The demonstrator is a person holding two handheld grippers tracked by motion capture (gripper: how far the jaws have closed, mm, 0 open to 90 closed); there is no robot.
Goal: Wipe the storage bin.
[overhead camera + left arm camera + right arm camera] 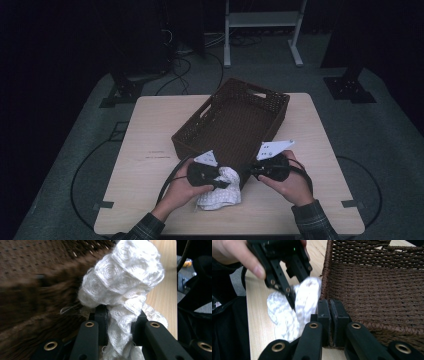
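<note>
A white crocheted cloth (220,196) lies bunched on the table against the near corner of a brown woven basket (272,102). My left gripper (223,184) is shut on it. In the left gripper view the cloth (125,272) bulges up from between the pads of that gripper (120,315), beside the basket wall (37,290). My right gripper (248,173) sits just right of the cloth at the basket's near rim. Its own view has its jaws (330,305) pressed together with nothing between them, right next to the basket rim (374,285). The cloth (284,315) and the left gripper (300,287) are on its left.
The basket stands at a slant mid-table, and its inside looks bare. Light wood tabletop (150,135) stretches to the left and right of it. Both forearms in plaid sleeves come in from the near edge. Behind the table are stand legs and cables on a grey floor.
</note>
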